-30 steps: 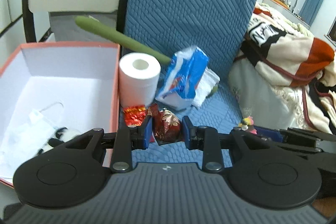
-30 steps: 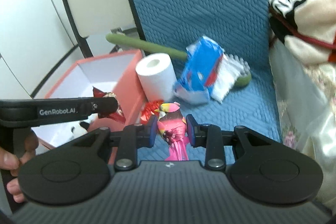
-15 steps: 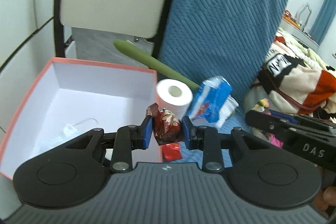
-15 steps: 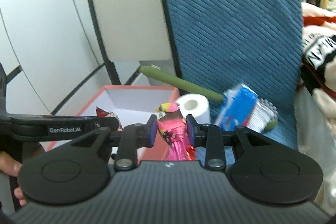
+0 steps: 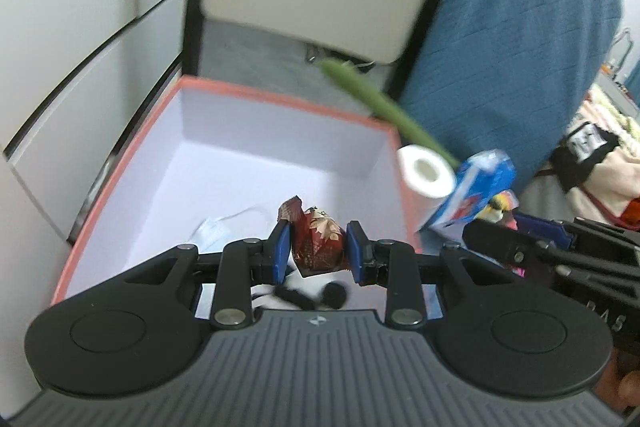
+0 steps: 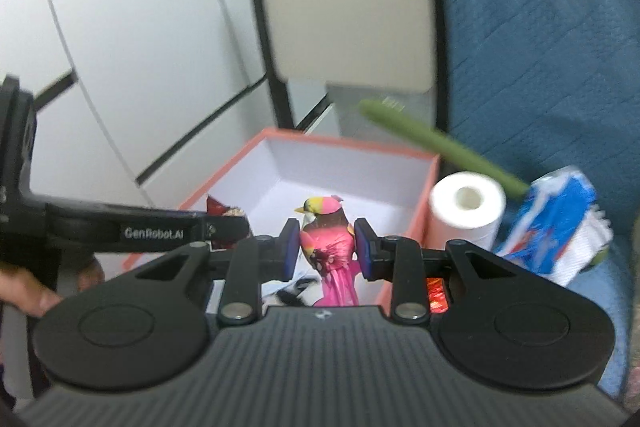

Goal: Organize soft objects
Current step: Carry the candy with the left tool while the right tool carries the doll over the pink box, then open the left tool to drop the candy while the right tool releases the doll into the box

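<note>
Both pairs of tongs have swung across from the blue quilted seat to the box within the last second, each carrying its load with it. The loads now hang above the opening, so the carry looks about finished and letting go seems the step in hand.

Nearest, the left tongs (image 5: 316,247) are closed on a crinkly dark-red foil packet with a gold leaf print (image 5: 316,243), both blue pads pressing its sides and one twisted corner poking up to the left. The packet sits squarely between the pads, over the near part of the box floor. Beneath it lie a white face mask with a thin ear loop (image 5: 210,229) and a small black-and-white plush thing (image 5: 304,297), mostly hidden behind the tongs.

The right tongs (image 6: 326,251) grip a pink plush bird with a yellow head (image 6: 326,247) by its body; the head rises above the pads and the tail hangs below. It hovers just inside the box's near right corner.

The shallow white cardboard box with a coral-orange rim (image 5: 280,99) is mostly bare. Just beyond its right wall stands a white toilet-paper roll (image 6: 466,205), then a blue and white crumpled plastic pack (image 6: 560,219), and a long green soft stick (image 6: 440,145) slanting behind them. A small red foil wrapper (image 6: 436,297) lies on the seat beside the box.
</note>
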### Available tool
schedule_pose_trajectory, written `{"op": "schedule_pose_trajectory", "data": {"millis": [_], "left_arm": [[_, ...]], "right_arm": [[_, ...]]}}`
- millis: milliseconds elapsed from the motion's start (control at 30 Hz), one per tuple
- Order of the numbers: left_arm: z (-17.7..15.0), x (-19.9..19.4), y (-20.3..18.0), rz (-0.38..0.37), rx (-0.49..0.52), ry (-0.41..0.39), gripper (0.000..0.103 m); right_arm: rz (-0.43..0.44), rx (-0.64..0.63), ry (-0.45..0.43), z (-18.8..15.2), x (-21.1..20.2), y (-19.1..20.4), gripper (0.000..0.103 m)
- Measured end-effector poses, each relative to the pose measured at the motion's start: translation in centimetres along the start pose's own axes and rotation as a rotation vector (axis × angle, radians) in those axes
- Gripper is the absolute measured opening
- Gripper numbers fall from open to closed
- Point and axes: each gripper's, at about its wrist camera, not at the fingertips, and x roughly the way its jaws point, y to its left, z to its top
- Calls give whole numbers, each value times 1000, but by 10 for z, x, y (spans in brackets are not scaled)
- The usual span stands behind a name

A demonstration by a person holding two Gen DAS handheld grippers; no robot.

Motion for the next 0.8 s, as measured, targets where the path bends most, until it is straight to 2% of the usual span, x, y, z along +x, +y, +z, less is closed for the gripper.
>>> {"op": "schedule_pose_trajectory", "data": {"millis": [167, 367, 567, 633, 700, 767, 800], "left_arm": [[-10, 14, 33, 47, -18, 48, 35], [-22, 32, 59, 64, -43, 93, 35], [-28, 39, 70, 69, -52, 116, 35], [-29, 39, 72, 71, -57, 116, 41], [-29, 37, 74, 71, -65, 117, 45], [-28, 34, 75, 78, -66, 107, 45], [-27, 32, 74, 80, -66, 101, 45]], "right_arm": [[14, -25, 84, -14, 35, 20, 33], [-16, -53, 184, -29, 69, 33, 34], [-26, -76, 207, -35, 82, 38, 34], [-23, -76, 209, -32, 84, 38, 35], [-10, -70, 208, -30, 84, 38, 44], [-8, -51, 196, -29, 79, 35, 63], [-4, -42, 189, -29, 77, 34, 65]]}}
